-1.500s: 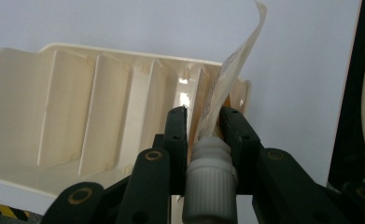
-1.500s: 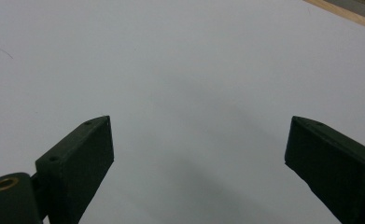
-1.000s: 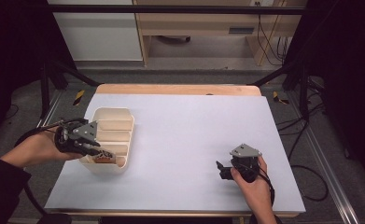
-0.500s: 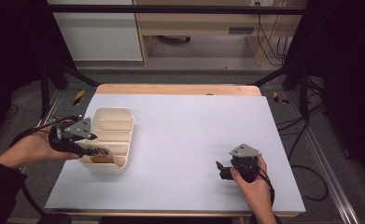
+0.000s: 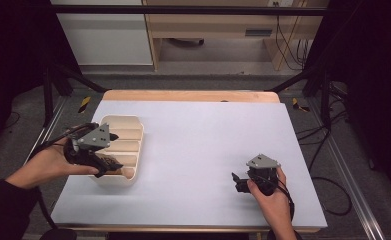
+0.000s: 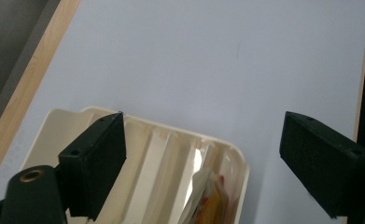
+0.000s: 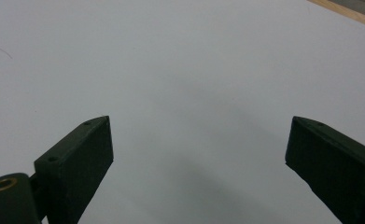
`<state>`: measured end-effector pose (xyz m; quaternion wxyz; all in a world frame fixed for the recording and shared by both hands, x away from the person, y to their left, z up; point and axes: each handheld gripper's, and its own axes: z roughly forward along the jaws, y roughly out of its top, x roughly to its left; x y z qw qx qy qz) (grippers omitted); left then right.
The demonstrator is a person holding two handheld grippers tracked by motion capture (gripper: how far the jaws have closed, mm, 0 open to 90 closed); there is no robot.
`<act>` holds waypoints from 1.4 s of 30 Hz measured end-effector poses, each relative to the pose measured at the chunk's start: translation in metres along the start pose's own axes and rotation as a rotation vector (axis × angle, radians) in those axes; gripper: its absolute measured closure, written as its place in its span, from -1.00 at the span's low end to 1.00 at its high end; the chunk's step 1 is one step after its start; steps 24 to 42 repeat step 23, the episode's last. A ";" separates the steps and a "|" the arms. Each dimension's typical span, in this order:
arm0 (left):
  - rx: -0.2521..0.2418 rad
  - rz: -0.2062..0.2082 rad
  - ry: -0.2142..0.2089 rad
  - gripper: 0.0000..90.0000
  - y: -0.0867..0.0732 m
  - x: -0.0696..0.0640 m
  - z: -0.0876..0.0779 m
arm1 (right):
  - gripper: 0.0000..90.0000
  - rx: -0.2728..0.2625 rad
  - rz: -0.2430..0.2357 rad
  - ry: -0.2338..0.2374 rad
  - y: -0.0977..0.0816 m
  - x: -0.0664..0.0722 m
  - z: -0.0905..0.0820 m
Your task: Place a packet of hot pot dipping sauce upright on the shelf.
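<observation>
A cream tray [image 5: 128, 135] with ribbed compartments lies on the left of the pale table [image 5: 208, 135]. An orange and yellow packet [image 5: 125, 172] rests in its nearest compartment. My left gripper [image 5: 111, 149] hovers at the tray's left rim, open; its jaws have just been opening and hold nothing. In the left gripper view the tray [image 6: 143, 154] and the packet [image 6: 210, 196] sit low between the wide jaws of the left gripper [image 6: 203, 121]. My right gripper [image 5: 237, 182] rests near the front right, open and empty. The right gripper [image 7: 199, 123] faces bare table.
The table's wooden far edge [image 5: 188, 95] runs along the back. Black frame posts [image 5: 48, 85] stand at both sides. Cables [image 5: 328, 190] lie on the floor to the right, and a cabinet [image 5: 103, 40] stands behind the table.
My left gripper has opened and drawn back to the left, off the tray. The packet now lies free in the near compartment. The right hand has not moved.
</observation>
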<state>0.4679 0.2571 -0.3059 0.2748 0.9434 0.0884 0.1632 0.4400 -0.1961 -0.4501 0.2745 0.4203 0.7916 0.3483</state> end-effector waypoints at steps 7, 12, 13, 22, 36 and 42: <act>-0.077 -0.023 0.015 -0.73 0.027 -0.021 0.032 | -0.83 0.004 0.000 -0.002 0.000 -0.001 0.000; -0.131 -0.063 -0.006 -0.75 0.043 -0.038 0.068 | -0.83 0.004 0.003 -0.003 0.000 0.000 0.000; -0.140 -0.071 -0.015 -0.76 0.045 -0.042 0.076 | -0.83 0.004 0.004 -0.002 0.000 0.000 -0.001; -0.242 -0.222 -0.047 -0.80 0.037 -0.065 0.156 | -0.83 0.004 -0.004 -0.007 -0.001 -0.002 0.000; -0.242 -0.222 -0.047 -0.80 0.037 -0.065 0.156 | -0.83 0.003 -0.006 -0.011 -0.001 -0.002 0.000; -0.242 -0.222 -0.047 -0.80 0.037 -0.065 0.156 | -0.83 0.003 -0.006 -0.011 -0.001 -0.002 0.000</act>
